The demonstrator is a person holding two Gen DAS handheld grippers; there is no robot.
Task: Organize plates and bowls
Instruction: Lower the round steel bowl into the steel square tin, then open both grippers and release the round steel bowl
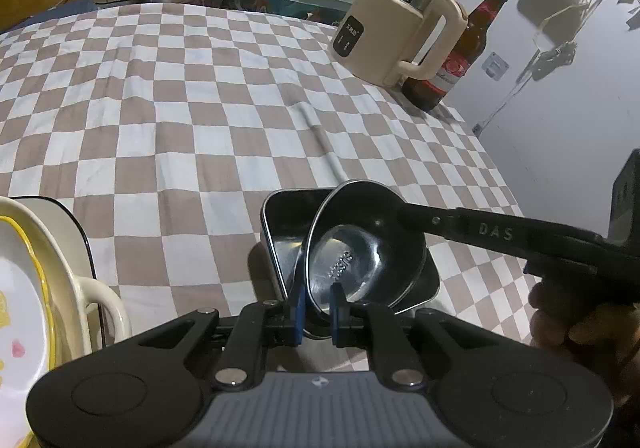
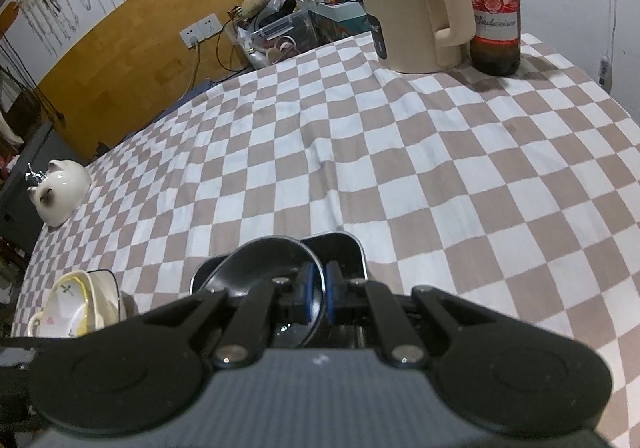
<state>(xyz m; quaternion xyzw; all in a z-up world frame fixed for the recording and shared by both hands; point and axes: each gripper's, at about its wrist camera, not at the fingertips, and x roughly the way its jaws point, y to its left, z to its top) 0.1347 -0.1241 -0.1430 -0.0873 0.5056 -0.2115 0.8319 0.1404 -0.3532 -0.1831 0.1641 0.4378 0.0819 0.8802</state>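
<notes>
A round steel bowl (image 1: 360,248) sits tilted inside a square steel dish (image 1: 288,216) on the checked tablecloth. My left gripper (image 1: 318,304) is shut on the bowl's near rim, one blue pad on each side of it. My right gripper (image 1: 404,213) reaches in from the right and is shut on the bowl's far rim. In the right wrist view the right gripper (image 2: 319,288) pinches the rim of the round bowl (image 2: 260,260), with the square dish (image 2: 344,248) behind it. A stack of cream plates and bowls (image 1: 28,268) stands at the left.
A cream electric kettle (image 1: 396,28) and a brown beer bottle (image 1: 460,60) stand at the table's far right corner. A white stick (image 1: 322,144) lies on the cloth beyond the dish. A ceramic cat (image 2: 60,188) sits at the far left edge. Clutter lies behind the table.
</notes>
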